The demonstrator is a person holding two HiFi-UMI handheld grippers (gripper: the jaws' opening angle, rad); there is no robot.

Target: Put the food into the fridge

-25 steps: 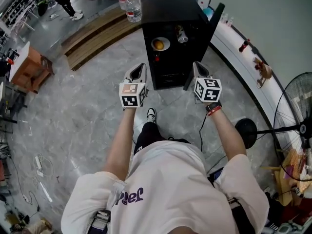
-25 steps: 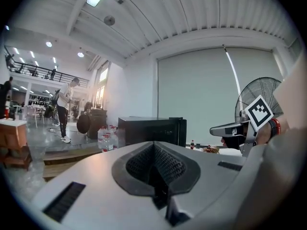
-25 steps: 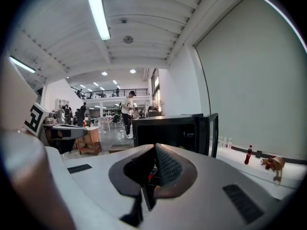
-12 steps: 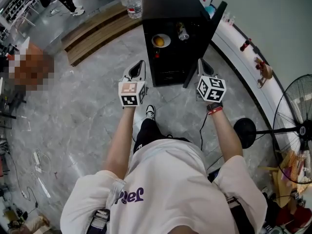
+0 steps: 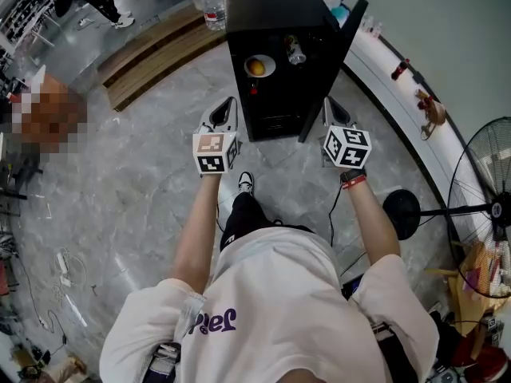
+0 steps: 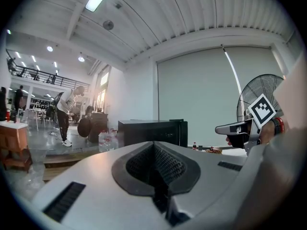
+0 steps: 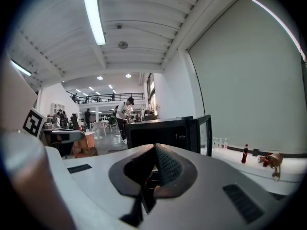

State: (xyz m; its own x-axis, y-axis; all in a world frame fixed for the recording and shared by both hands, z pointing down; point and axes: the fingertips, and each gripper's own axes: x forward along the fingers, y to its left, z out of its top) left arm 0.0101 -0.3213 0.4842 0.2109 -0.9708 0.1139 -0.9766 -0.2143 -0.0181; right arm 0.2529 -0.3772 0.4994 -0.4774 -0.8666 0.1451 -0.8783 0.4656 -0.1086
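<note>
Left gripper [image 5: 230,104] and right gripper [image 5: 329,104], both clenched empty, face the boxy matte-black fridge [image 5: 271,13].

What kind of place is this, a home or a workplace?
Probably a big open workshop or lab hall: strip lights on a high ceiling, a railed mezzanine, and a small black fridge standing on a polished stone floor.

fridge [image 5: 275,106] front open | door [image 5: 335,64] juts right | floor [image 5: 144,182] before it free
</note>
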